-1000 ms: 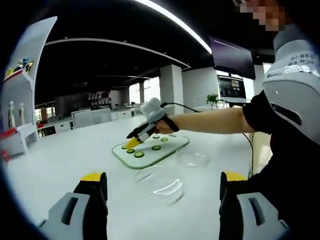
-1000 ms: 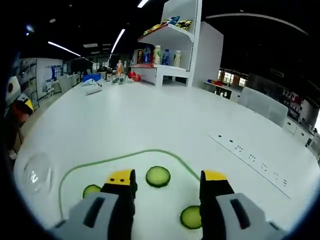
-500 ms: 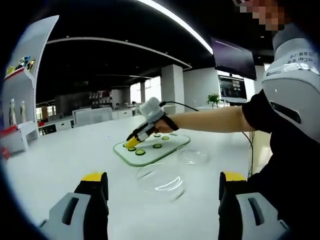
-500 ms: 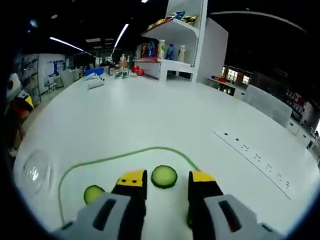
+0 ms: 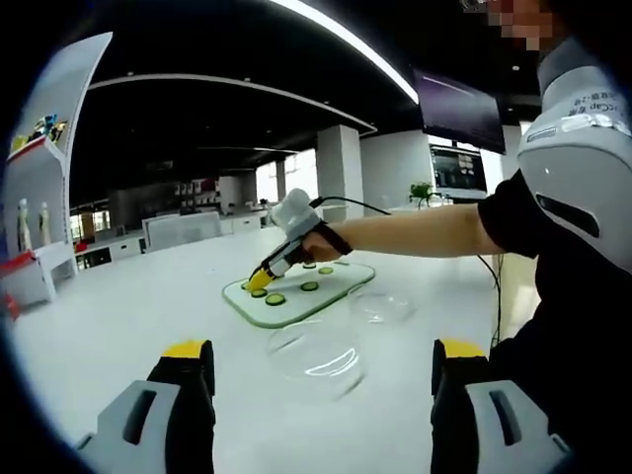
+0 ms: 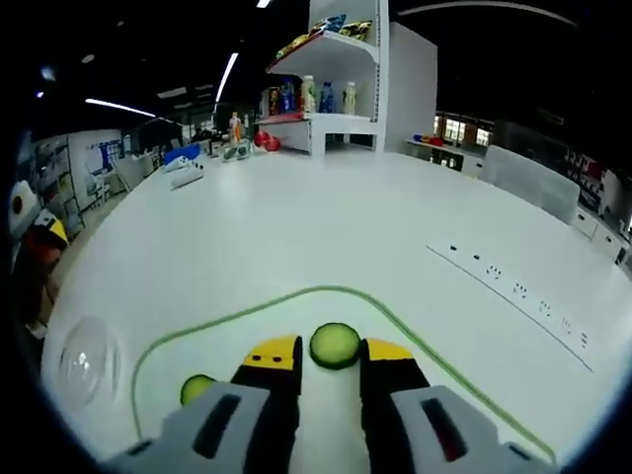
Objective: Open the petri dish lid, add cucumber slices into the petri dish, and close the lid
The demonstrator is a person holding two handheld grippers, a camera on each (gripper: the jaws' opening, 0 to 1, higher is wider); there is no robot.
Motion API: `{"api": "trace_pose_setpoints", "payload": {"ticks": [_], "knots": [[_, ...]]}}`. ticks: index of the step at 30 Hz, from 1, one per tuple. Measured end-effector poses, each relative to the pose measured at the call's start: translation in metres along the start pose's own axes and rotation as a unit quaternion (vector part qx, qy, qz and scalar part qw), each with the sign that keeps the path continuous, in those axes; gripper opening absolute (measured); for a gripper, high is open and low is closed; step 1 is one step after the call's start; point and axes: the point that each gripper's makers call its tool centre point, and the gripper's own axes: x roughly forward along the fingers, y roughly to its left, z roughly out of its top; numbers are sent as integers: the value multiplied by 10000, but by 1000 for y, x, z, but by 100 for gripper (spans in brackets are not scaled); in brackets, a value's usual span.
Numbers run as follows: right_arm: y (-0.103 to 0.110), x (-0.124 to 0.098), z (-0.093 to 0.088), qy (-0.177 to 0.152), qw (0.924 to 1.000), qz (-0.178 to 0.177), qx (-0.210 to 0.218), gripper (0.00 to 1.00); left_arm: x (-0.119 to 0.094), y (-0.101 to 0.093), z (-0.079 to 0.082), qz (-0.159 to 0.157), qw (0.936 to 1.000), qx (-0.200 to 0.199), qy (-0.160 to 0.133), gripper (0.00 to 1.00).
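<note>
1. green is showing between the yellow tips of the right gripper: a cucumber slice is sitting right at its fingertips, with the jaws drawn close in on either side of it. whether they are truly pinching it or just flanking it, i cannot tell.
2. the slice is lying on a white cutting board with a green edge, and another slice is resting on the board to the left of the jaws.
3. in the left gripper view the right gripper is reaching over the board, its tips down among several slices.
4. the left gripper is hanging spread wide and carrying nothing, near the table.
5. the petri dish is standing on the table between the left jaws and the board, and a second clear piece (presumably the lid, though clear plastic is hard to tell apart) is lying just beside the board.
6. judging from that, the lid is already off, the dish is looking empty, and the first slice is only now being picked. carrying slices over and closing the lid are both left to do.
</note>
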Motion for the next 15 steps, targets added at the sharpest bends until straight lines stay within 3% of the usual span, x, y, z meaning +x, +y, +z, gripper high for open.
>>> {"api": "trace_pose_setpoints", "payload": {"ticks": [15], "knots": [[4,-4,2,63,9996,-194,-203,16,-2,-3,-1,1,10000,74,45,90]]}}
